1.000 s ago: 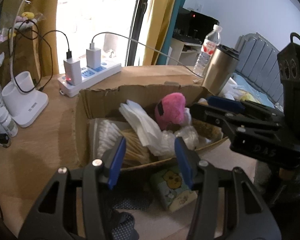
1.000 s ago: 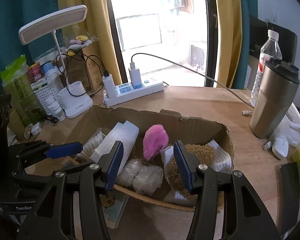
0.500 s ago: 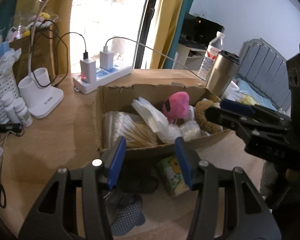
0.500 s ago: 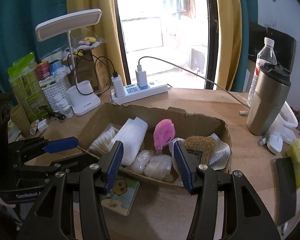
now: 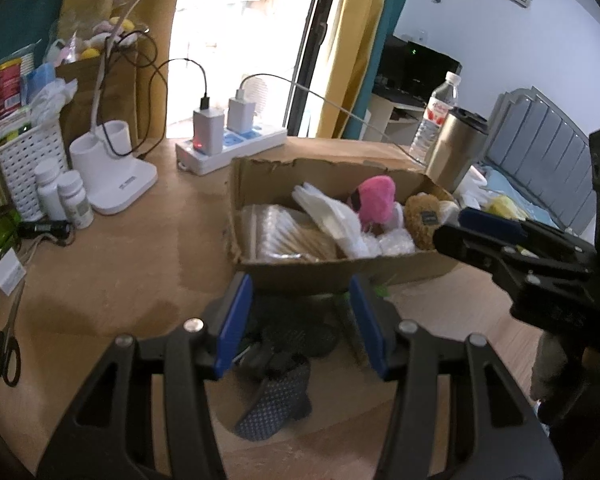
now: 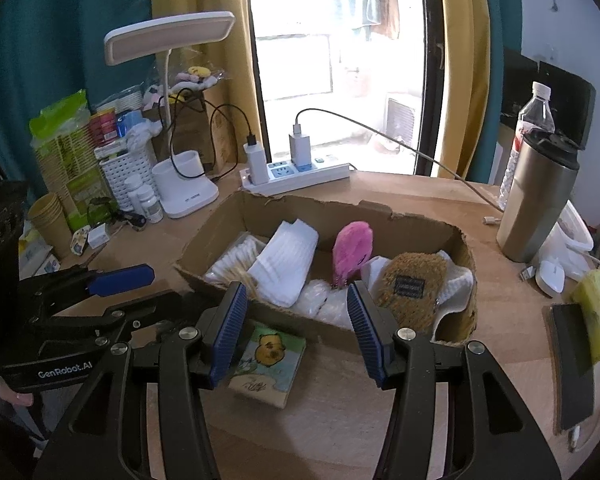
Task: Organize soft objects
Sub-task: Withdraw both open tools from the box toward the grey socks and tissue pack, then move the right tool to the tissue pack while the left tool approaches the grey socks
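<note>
Soft goods boxed, both grippers empty

Cardboard box (image 6: 416,232) sits mid-table, its far side toward the window edge. Inside, from its left end to its right: cotton swabs (image 6: 236,260), folded white cloth (image 6: 288,264), pink plush (image 6: 354,250) standing upright, brown plush (image 6: 414,286) lying on white towelling at the right end. Clear plastic bags (image 6: 324,300) lie against the box's near wall.

Tissue pack (image 6: 268,364) with a cartoon print lies on the table just outside that near wall. Dark dotted fabric (image 5: 276,396) lies on the table beside it, under the left gripper.

Left gripper (image 5: 300,320): fingers spread, nothing between them. Right gripper (image 6: 296,332): fingers spread, nothing pinched, poised above the tissue pack.

Power strip (image 6: 300,174) and steel tumbler (image 6: 536,208) stand beyond the box.
</note>
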`<move>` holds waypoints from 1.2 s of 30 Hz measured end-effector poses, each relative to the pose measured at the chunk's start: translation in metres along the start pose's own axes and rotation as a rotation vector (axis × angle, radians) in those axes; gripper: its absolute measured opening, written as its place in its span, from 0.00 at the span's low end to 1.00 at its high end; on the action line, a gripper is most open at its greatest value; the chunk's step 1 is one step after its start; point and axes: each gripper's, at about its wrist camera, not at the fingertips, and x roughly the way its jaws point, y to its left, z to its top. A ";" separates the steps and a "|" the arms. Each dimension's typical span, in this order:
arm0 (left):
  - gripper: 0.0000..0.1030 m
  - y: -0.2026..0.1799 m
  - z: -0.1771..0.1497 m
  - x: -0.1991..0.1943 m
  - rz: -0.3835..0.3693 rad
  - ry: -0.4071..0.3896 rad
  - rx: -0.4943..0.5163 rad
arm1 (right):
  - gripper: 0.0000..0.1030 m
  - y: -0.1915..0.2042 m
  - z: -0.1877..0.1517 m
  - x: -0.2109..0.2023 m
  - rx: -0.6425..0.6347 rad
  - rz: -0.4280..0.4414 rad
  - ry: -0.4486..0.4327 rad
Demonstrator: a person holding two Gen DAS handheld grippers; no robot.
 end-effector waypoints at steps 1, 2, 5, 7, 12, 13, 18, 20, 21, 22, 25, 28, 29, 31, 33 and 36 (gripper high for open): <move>0.52 0.001 -0.002 -0.001 0.002 0.001 -0.003 | 0.54 0.002 -0.001 0.000 -0.003 0.001 0.002; 0.52 0.003 -0.003 -0.001 0.003 0.002 -0.007 | 0.54 0.003 -0.002 -0.001 -0.005 0.001 0.005; 0.52 0.006 -0.008 -0.003 0.007 0.005 -0.017 | 0.54 0.008 -0.006 -0.001 -0.011 0.002 0.013; 0.52 0.009 -0.013 -0.005 0.012 0.006 -0.023 | 0.54 0.011 -0.009 -0.001 -0.013 0.003 0.016; 0.52 0.016 -0.025 -0.010 0.025 0.009 -0.033 | 0.54 0.018 -0.017 0.000 -0.018 0.015 0.032; 0.52 0.017 -0.028 -0.010 0.026 0.010 -0.036 | 0.54 0.020 -0.020 0.001 -0.018 0.017 0.037; 0.52 0.024 -0.040 -0.010 0.038 0.028 -0.051 | 0.54 0.027 -0.032 0.007 -0.020 0.029 0.061; 0.53 0.027 -0.044 -0.010 0.041 0.033 -0.057 | 0.54 0.029 -0.036 0.009 -0.019 0.033 0.069; 0.53 0.028 -0.046 -0.009 0.043 0.036 -0.061 | 0.54 0.030 -0.038 0.010 -0.017 0.034 0.072; 0.55 0.029 -0.048 -0.009 0.045 0.039 -0.065 | 0.54 0.030 -0.040 0.011 -0.016 0.036 0.074; 0.73 0.032 -0.053 -0.007 0.048 0.049 -0.080 | 0.54 0.031 -0.045 0.014 -0.013 0.041 0.085; 0.73 0.035 -0.057 -0.006 0.034 0.053 -0.103 | 0.54 0.031 -0.049 0.019 -0.012 0.042 0.103; 0.73 0.035 -0.058 -0.006 0.035 0.055 -0.104 | 0.54 0.030 -0.050 0.020 -0.012 0.042 0.108; 0.73 0.036 -0.060 -0.003 0.032 0.063 -0.110 | 0.54 0.030 -0.052 0.023 -0.015 0.043 0.117; 0.73 0.036 -0.061 0.000 0.030 0.071 -0.113 | 0.54 0.029 -0.053 0.026 -0.011 0.044 0.130; 0.73 0.035 -0.063 0.004 0.025 0.084 -0.107 | 0.56 0.026 -0.056 0.032 -0.001 0.048 0.141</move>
